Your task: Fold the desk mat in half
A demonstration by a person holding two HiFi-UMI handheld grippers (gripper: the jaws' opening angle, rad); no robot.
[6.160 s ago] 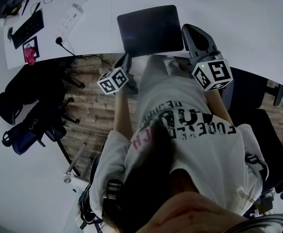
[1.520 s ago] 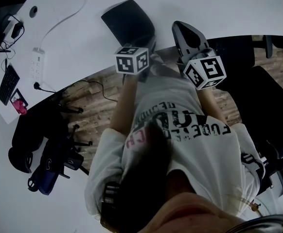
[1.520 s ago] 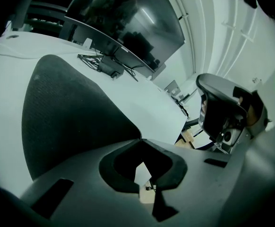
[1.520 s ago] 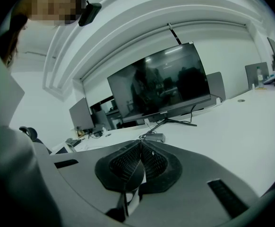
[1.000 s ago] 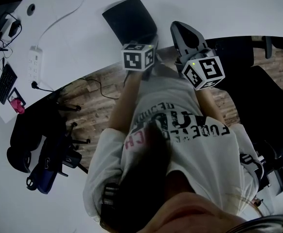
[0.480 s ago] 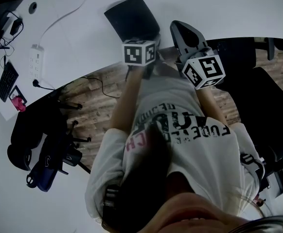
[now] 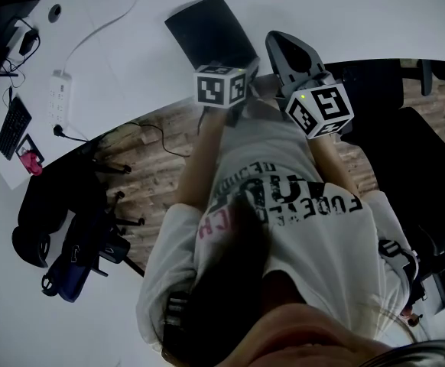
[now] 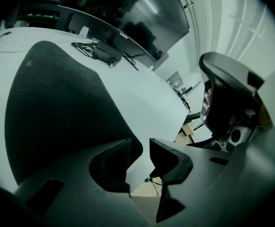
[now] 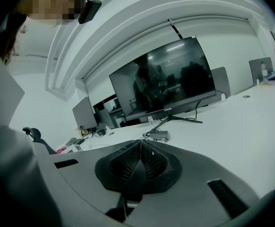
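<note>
Currently L claw (image 8: 140, 148) opening beside desk mat (image 8: 57, 108) edge, nothing pinched, so mat lies flat on bench (image 8: 142, 96); R claw (image 9: 141, 148) closed, empty, held clear.

One desk mat (image 7: 209, 32), two tongs (image 8: 140, 157) (image 9: 140, 156), one keyboard (image 7: 12, 127), one power strip (image 7: 58, 90).

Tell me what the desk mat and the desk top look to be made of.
Desk mat: probably fabric-faced rubber or foam, matte black. A fine woven grain shows in the left gripper view and nothing glints on it.
Desk top: likely laminate, smooth white with a faint sheen. No grain or seams show.
</note>
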